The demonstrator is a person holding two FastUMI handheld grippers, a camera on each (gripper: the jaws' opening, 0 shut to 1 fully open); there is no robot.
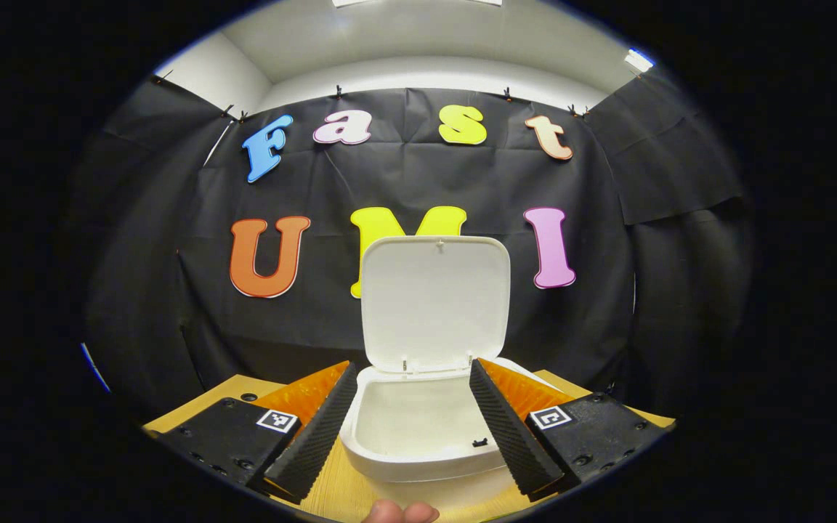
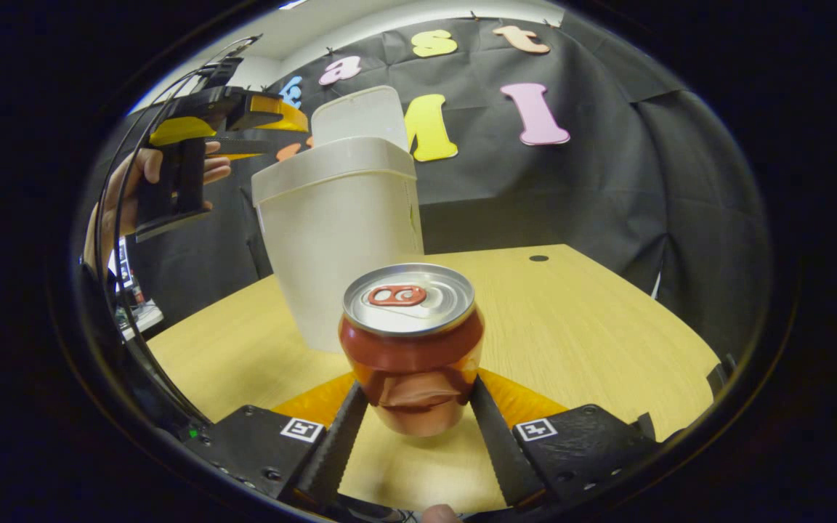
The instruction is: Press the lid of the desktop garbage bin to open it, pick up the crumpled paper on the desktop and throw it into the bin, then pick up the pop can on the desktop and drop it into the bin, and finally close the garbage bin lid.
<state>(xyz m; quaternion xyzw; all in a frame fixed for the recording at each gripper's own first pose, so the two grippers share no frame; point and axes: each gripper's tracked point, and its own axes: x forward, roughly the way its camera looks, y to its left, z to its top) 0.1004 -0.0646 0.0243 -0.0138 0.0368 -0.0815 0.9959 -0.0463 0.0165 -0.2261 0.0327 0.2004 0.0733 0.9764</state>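
The white desktop bin (image 1: 418, 454) stands right in front of my left gripper (image 1: 413, 365), its lid (image 1: 434, 309) swung up and upright. My left gripper is open, one finger on each side above the bin's mouth, holding nothing. The part of the bin's inside that I see is bare white. In the right gripper view a red pop can (image 2: 411, 341) stands upright between my fingers, and my right gripper (image 2: 417, 388) is shut on its lower sides. Behind the can rises the bin (image 2: 338, 240) with its raised lid (image 2: 360, 116). The left gripper (image 2: 280, 134) hovers over the bin's rim.
The wooden table (image 2: 571, 327) stretches right of the bin, with a small dark hole (image 2: 538, 258) near its back edge. A hand (image 2: 142, 174) holds the left gripper at the upper left. Black cloth walls close the booth behind and to the sides.
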